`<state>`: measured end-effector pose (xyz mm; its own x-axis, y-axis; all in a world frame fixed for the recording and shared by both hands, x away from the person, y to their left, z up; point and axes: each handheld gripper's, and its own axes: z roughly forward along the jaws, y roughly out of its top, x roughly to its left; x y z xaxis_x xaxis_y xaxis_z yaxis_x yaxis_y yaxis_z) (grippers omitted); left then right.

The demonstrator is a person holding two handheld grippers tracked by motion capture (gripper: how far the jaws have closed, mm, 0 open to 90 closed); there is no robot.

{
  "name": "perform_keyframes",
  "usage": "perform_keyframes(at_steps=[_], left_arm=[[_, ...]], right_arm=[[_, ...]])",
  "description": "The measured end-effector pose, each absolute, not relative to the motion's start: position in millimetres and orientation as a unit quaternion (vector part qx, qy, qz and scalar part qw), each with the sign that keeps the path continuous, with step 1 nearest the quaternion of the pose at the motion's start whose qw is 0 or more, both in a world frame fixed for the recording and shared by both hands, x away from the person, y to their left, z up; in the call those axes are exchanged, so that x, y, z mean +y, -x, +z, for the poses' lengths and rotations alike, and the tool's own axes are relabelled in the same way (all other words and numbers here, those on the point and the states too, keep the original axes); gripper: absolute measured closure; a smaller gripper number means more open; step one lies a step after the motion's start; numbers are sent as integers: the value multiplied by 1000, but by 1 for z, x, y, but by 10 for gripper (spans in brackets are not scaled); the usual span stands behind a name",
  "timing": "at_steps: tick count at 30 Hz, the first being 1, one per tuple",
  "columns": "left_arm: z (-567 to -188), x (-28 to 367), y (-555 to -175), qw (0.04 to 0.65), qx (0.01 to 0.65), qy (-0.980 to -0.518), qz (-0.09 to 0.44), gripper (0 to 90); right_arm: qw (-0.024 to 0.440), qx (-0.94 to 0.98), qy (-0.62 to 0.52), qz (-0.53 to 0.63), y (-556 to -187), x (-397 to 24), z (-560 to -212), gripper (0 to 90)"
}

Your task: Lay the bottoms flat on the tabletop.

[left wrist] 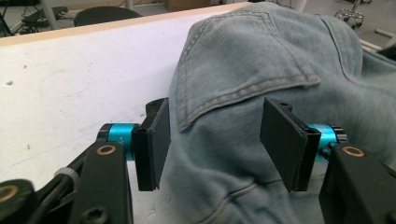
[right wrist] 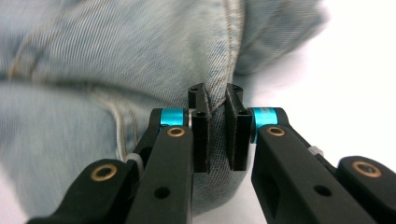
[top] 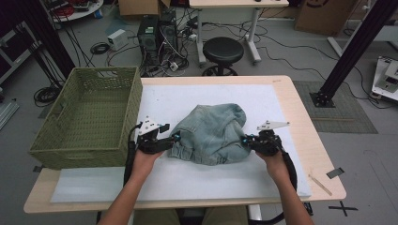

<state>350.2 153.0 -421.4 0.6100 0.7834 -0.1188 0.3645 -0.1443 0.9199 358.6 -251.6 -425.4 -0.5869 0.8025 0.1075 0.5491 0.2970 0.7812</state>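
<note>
Sitting at the left end of the counter (top: 300,122), a green woven basket (top: 89,117) stands just beside the left gripper (top: 174,137); a white mat (top: 155,98) covers the top, and a round black stool (top: 222,50) stands on the floor beyond. Between both grippers lies a bundled pair of light-blue jeans (top: 211,133), faded denim with tan stitching, a back pocket (left wrist: 243,60) facing up. The left gripper's jaws stand apart, denim bulging between them without pressing. The right gripper (right wrist: 218,135) has its jaws clamped on a stitched fold at the bundle's right edge.
</note>
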Motion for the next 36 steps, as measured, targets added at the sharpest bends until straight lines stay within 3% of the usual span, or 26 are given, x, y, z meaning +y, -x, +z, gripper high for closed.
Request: perform_keyframes(at_steps=[4, 5, 7, 10, 13, 20, 24, 30, 33, 36], left_arm=[[-421, 155, -350, 522, 394, -730, 200, 429], [-421, 155, -350, 521, 394, -731, 199, 429], [-422, 155, -350, 521, 393, -731, 198, 429], [-423, 155, -351, 521, 392, -732, 197, 429], [-423, 155, -351, 521, 391, -733, 196, 429], [-423, 154, -350, 521, 387, -735, 196, 429], [-423, 153, -350, 520, 384, -737, 198, 429], [-423, 155, -351, 522, 380, -738, 200, 429], [-423, 155, -351, 520, 380, -738, 200, 429], [-424, 156, -351, 521, 380, -738, 199, 429]], right_arm=[[242, 736, -485, 407, -357, -267, -411, 830], [254, 729, -495, 400, -358, -269, -410, 788], [246, 727, -499, 402, -359, -272, -408, 620], [260, 736, -454, 429, -349, -267, -401, 520], [252, 765, -384, 452, -338, -256, -395, 463], [162, 832, -251, 468, -315, -227, -402, 400], [146, 860, -221, 436, -314, -208, -415, 313], [173, 876, -226, 390, -324, -188, -431, 330], [177, 887, -224, 363, -331, -183, -433, 494], [182, 887, -233, 354, -334, -181, -427, 734]])
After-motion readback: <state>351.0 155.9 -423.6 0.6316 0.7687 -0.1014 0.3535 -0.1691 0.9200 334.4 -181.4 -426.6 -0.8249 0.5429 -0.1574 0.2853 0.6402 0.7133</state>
